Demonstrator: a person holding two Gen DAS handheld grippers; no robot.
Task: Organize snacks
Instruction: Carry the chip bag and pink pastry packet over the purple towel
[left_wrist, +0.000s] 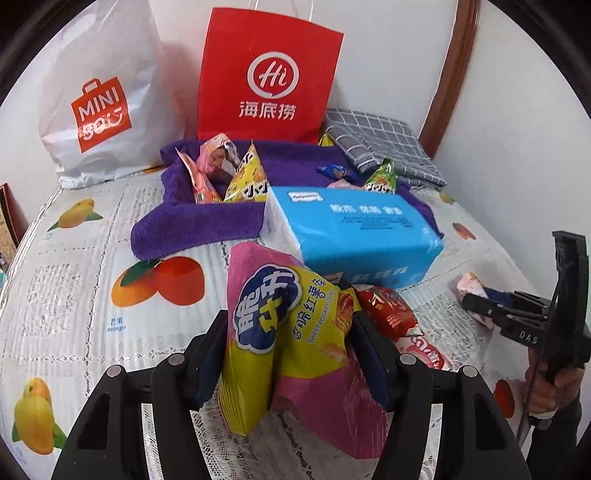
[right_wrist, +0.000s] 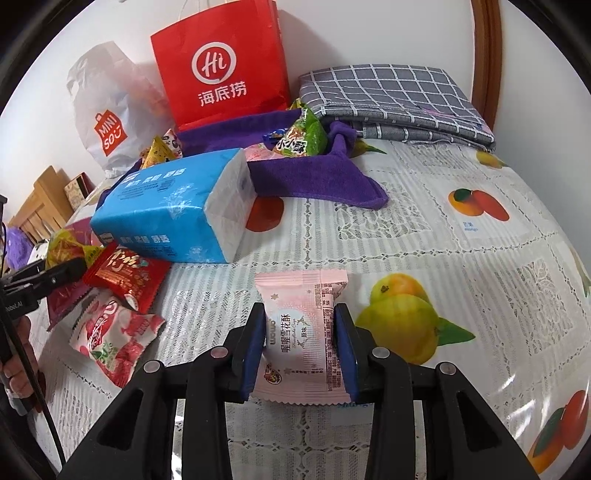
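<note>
My left gripper (left_wrist: 291, 321) is shut on a pink and yellow sweet-potato-stick bag (left_wrist: 295, 354), which stands upright between the pads, just above the fruit-print tablecloth (left_wrist: 92, 266). In the right wrist view my right gripper (right_wrist: 300, 308) is shut on a small pink snowflake-crisp packet (right_wrist: 299, 343), low over the cloth. The same right gripper (left_wrist: 476, 301) shows at the right edge of the left wrist view, with the pink packet (left_wrist: 466, 284) at its tips. A red snack packet (right_wrist: 122, 277) and a strawberry packet (right_wrist: 110, 339) lie between the two grippers.
A blue tissue pack (left_wrist: 351, 236) lies mid-table. Behind it a purple towel (left_wrist: 207, 225) holds several small snacks, among them a yellow triangle pack (left_wrist: 247, 181). A red paper bag (left_wrist: 269, 77) and a white plastic bag (left_wrist: 103, 99) stand at the wall. A folded grey checked cloth (right_wrist: 391, 96) lies at the back right.
</note>
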